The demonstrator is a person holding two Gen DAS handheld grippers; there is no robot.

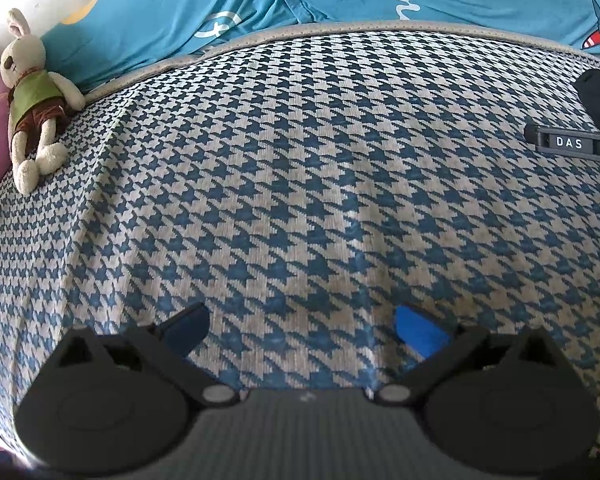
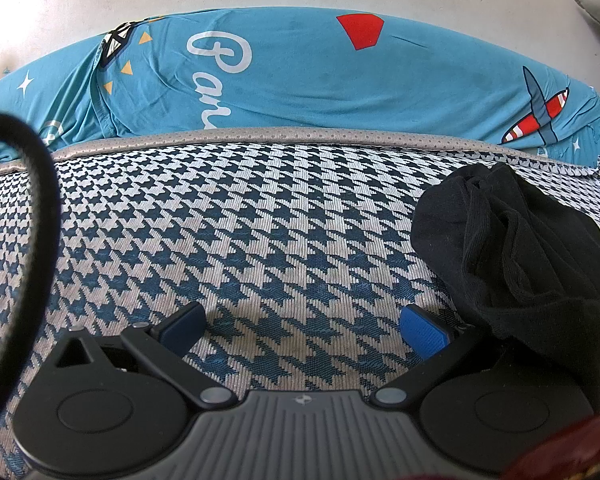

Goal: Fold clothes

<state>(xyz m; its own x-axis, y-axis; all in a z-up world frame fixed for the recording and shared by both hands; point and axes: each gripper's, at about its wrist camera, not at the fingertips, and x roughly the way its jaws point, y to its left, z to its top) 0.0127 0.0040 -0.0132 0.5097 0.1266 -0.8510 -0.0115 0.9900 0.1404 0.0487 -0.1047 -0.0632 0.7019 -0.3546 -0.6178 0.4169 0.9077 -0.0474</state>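
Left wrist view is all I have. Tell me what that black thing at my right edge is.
Observer: A crumpled black garment, lying on the houndstooth cover just right of the right gripper.
Operator: Report whether the right gripper has hold of it.
Observer: No. Its jaws stand wide open over bare cover; the cloth lies beside the right-hand finger.
Operator: Say what hangs on that gripper's other side.
Observer: A thick black cable arcs down at the left of its view.
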